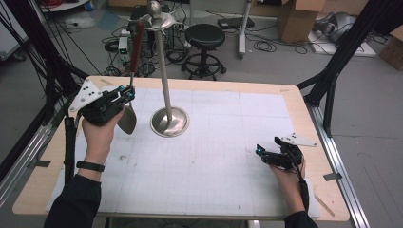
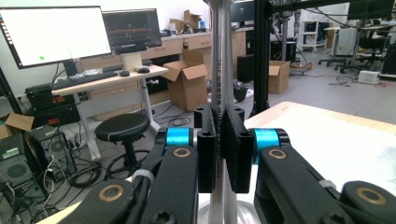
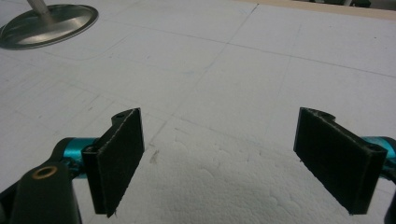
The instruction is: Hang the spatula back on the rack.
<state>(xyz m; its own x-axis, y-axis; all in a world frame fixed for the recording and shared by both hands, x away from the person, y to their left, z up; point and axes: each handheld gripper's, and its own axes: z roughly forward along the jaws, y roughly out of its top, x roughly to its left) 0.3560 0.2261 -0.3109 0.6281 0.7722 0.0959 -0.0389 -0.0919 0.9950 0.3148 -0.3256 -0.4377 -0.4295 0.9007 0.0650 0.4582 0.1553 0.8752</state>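
Note:
A long utensil with a brown handle (image 1: pixel 137 42), a thin metal shaft (image 2: pixel 221 70) and a spoon-like metal head (image 1: pixel 127 120) stands nearly upright at the table's left. My left gripper (image 1: pixel 129 90) is shut on its shaft, handle up and head down by the hand. In the left gripper view the black pads (image 2: pixel 207 144) press the shaft from both sides. Just to the right stands a metal stand (image 1: pixel 164 71) with a round base (image 1: pixel 177 124) and a disc and ball on top. My right gripper (image 1: pixel 259 151) rests low at the right, open, with nothing between its pads (image 3: pixel 120 154).
A white gridded mat (image 1: pixel 214 161) covers the wooden table (image 1: pixel 304 114). The stand's base (image 3: pixel 46 24) lies far off in the right gripper view. Behind the table are a black stool (image 1: pixel 205 36), cables, cardboard boxes (image 1: pixel 297 19) and black frame legs (image 1: pixel 332 71).

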